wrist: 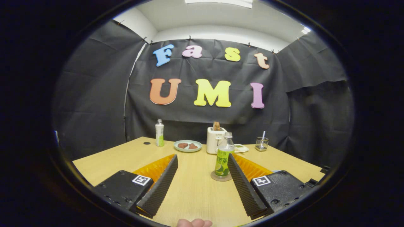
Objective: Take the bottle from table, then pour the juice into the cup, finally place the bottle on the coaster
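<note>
- The gripper hangs over the near part of the wooden table, its two fingers spread wide and pinching nothing; bare tabletop lies between them.
- The fingers' inner pads are ribbed, with a saw-tooth surface; each finger's block carries a small square marker. The blocks are cut off at their near ends.
- The juice bottle stands upright on a round, flat coaster, just beside the right finger's tip and on its inner side; whether the two touch I cannot tell. The bottle is clear plastic with a pale cap and a green label; how full it is cannot be made out.
- The right finger hides a part of the coaster's rim.
- A fingertip of the person's hand peeps in at the near edge of the table, the rest cut off.
- Beyond the fingers stands a second, slimmer bottle, white with a green band, and near it a small dark disc lies flat on the table.
- A round pale-green plate holds two brownish pieces, too small to name.
- A white toaster stands behind the juice bottle with a brown slice sticking up from it; the bottle covers its right lower corner.
- A pale flat thing lies partly hidden behind the bottle; its kind is unclear.
- Farther right stands a small wire-mesh holder with a thin stick in it.
</note>
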Action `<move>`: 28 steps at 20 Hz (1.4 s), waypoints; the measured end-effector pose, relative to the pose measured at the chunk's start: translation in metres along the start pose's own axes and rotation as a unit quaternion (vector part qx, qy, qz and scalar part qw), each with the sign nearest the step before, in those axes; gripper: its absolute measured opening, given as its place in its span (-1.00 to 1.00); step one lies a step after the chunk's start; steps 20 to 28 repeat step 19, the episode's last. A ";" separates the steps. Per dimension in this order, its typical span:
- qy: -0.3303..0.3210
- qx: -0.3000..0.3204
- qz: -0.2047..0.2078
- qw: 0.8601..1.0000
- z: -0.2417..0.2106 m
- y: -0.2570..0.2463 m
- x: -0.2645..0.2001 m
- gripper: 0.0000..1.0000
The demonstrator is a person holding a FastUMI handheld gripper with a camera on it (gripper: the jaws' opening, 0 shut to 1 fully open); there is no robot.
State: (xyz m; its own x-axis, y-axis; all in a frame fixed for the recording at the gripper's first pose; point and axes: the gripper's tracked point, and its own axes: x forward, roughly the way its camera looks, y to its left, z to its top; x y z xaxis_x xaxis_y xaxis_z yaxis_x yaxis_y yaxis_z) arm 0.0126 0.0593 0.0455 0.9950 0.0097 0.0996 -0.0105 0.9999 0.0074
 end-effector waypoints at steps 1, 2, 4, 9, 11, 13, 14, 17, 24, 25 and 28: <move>-0.002 0.001 -0.003 1.000 0.000 0.000 0.001 1.00; -0.003 0.001 -0.005 1.000 0.001 -0.003 0.000 1.00; -0.004 0.002 -0.005 1.000 0.001 -0.002 0.000 1.00; -0.005 0.005 -0.002 1.000 0.000 -0.003 0.000 1.00; -0.008 0.008 -0.003 1.000 -0.002 -0.004 0.000 1.00; -0.004 0.012 0.004 1.000 -0.005 -0.004 0.002 1.00; -0.003 0.012 0.005 1.000 -0.005 -0.003 0.003 1.00; -0.002 0.012 0.011 1.000 -0.006 -0.003 0.001 1.00; -0.008 0.011 0.017 1.000 -0.004 -0.003 0.000 1.00; -0.008 0.011 0.017 1.000 -0.004 -0.003 0.000 1.00; -0.008 0.011 0.017 1.000 -0.004 -0.003 0.000 1.00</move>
